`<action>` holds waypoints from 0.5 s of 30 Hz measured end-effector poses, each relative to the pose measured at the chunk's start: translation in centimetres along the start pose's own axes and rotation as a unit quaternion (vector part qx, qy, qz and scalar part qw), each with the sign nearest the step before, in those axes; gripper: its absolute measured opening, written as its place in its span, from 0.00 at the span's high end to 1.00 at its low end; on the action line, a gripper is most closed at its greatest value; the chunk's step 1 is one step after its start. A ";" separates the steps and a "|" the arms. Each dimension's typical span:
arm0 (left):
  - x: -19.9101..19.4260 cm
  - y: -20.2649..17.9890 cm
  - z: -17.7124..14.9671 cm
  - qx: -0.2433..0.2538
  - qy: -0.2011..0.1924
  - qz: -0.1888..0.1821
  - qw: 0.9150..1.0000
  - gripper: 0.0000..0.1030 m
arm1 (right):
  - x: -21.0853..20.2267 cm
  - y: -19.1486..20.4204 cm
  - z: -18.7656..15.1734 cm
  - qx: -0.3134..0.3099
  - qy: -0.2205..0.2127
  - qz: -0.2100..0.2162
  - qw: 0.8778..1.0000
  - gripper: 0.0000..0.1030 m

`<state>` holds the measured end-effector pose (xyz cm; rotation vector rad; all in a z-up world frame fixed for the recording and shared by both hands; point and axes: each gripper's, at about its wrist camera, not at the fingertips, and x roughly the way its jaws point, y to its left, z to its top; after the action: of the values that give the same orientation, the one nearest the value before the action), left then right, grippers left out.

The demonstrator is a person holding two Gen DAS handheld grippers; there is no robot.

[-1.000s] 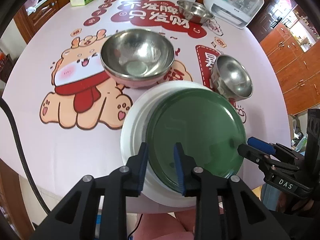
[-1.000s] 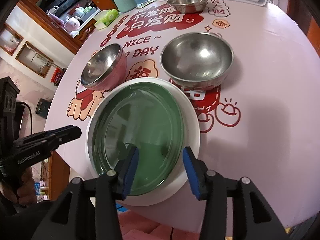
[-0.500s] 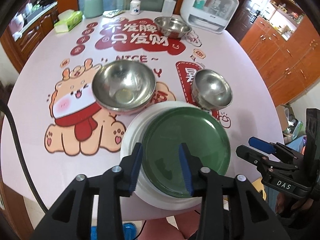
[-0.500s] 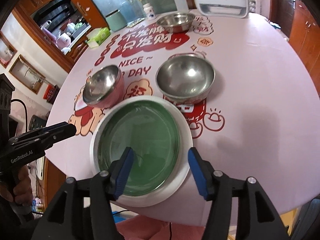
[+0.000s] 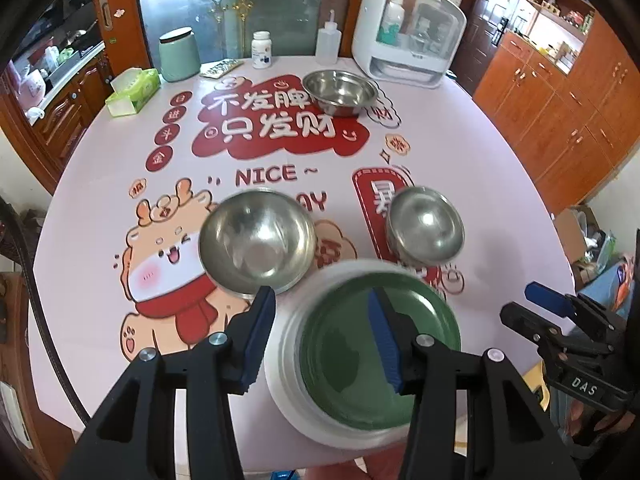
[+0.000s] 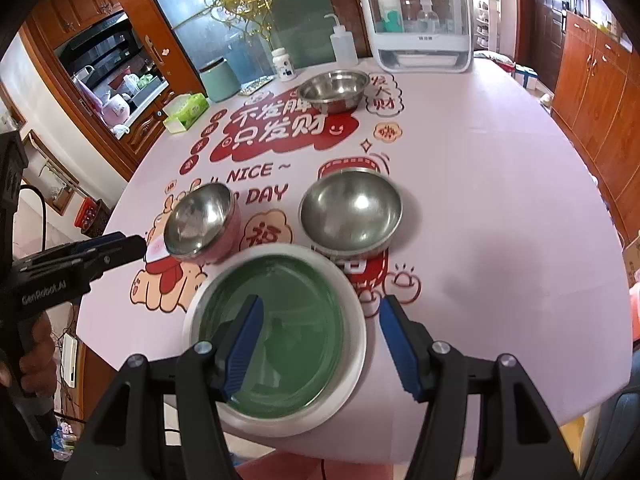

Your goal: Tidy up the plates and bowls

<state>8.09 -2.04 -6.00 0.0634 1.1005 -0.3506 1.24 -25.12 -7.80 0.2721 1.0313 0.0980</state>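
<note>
A green plate (image 5: 380, 356) (image 6: 276, 332) lies stacked in a white plate (image 5: 288, 384) (image 6: 356, 344) at the near table edge. Behind it stand a pink-sided steel bowl (image 5: 256, 240) (image 6: 200, 222) and a plain steel bowl (image 5: 424, 230) (image 6: 350, 212). A third steel bowl (image 5: 340, 92) (image 6: 334, 88) sits far back. My left gripper (image 5: 322, 338) hovers above the plates' left side, its jaws opening and gripping nothing. My right gripper (image 6: 322, 346) hangs open over the plates' right rim, also holding nothing. Each gripper shows in the other's view, the right (image 5: 560, 320) and the left (image 6: 80, 256).
At the table's far edge stand a white dish cabinet (image 5: 408, 36), a squeeze bottle (image 5: 328, 42), a pill bottle (image 5: 262, 50), a green canister (image 5: 179, 54) and a tissue box (image 5: 134, 92). Wooden cupboards line the right side. The round table's rim runs just below the plates.
Both grippers have lifted up and back from the stacked plates, and their jaws have spread wider. The plates and bowls stay where they were.
</note>
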 end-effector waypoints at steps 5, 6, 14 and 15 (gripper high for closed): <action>0.1 -0.3 2.6 -0.004 -0.011 0.015 1.000 0.54 | -0.4 -1.0 2.6 -0.007 -0.013 0.002 1.000 0.41; 0.0 -0.4 3.1 -0.004 -0.015 0.016 1.000 0.54 | -0.5 -1.2 3.1 -0.009 -0.016 0.002 1.000 0.41; 1.0 -2.1 7.6 -0.017 -0.028 0.035 0.999 0.52 | -0.6 -3.3 8.9 -0.027 -0.037 0.006 0.999 0.40; 1.2 -2.3 8.1 -0.017 -0.028 0.038 0.999 0.52 | -0.5 -3.5 9.6 -0.029 -0.038 0.006 0.999 0.40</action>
<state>14.86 -6.34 -3.06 0.0651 1.0448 -0.2648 9.02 -30.26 -3.67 0.2275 0.9494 0.1277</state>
